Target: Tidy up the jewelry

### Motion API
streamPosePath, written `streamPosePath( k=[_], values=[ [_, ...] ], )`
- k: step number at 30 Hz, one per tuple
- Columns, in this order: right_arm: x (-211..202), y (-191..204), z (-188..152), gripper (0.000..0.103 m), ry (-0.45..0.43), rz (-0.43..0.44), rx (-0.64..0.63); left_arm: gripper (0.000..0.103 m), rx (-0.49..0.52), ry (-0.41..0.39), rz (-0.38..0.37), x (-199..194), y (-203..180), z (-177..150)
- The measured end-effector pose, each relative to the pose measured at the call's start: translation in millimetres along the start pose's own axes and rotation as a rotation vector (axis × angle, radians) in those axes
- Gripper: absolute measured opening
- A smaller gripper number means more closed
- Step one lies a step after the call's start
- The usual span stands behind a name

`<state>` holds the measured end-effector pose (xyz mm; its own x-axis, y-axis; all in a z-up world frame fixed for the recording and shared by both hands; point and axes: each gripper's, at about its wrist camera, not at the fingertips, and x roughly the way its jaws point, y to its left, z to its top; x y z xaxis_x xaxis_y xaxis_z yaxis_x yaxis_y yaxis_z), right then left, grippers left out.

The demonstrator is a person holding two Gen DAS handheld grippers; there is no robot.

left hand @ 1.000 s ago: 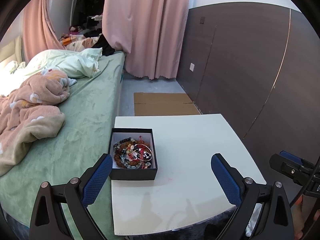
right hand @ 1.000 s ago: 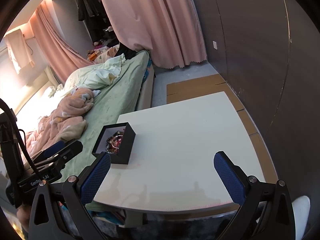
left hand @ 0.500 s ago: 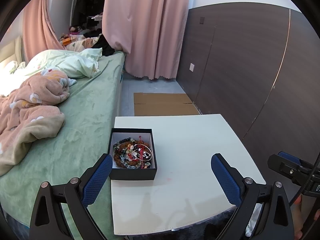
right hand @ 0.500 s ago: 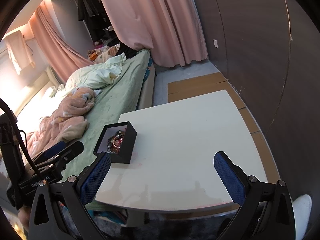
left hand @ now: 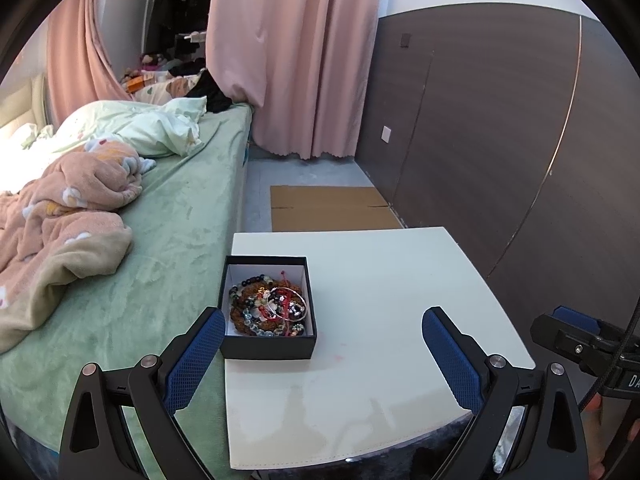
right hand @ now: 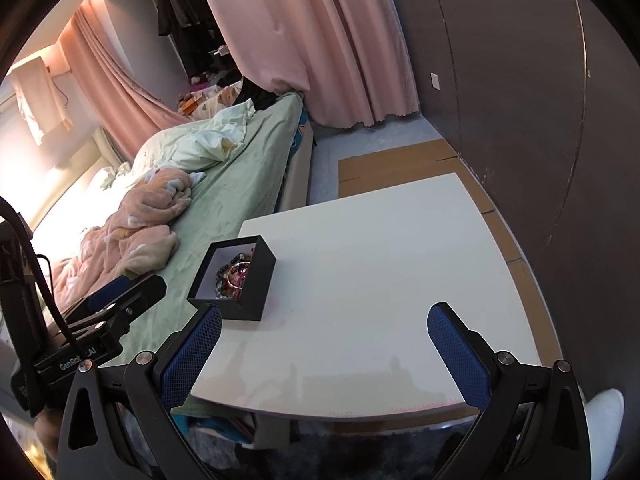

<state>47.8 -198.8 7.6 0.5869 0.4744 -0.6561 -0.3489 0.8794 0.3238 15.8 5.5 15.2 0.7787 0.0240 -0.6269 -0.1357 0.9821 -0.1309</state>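
Because the black box [left hand: 269, 308] sat at the left edge of the white table [left hand: 384, 280], right beside the green bed [left hand: 168, 240], a careless nudge from the left could have tipped it or pushed it off, as I judged it. Inside lay a tangled heap of bead bracelets [left hand: 267, 307] with a silver bangle [left hand: 289, 307] on top, so one pulled strand might have dragged others out. The left gripper [left hand: 320, 344] hung low before the box, jaws spread wide, holding and touching nothing. Further right, the right gripper [right hand: 325, 347] hovered over the table's near edge, equally wide and empty.
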Motion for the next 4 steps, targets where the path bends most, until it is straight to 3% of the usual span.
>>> streamPosePath(
  k=[4],
  values=[
    [1.0,-2.4,-0.1,0.103,0.006,0.0,0.007,0.099,0.013,0.019,-0.002,5.2,-2.0,-2.0]
  ],
)
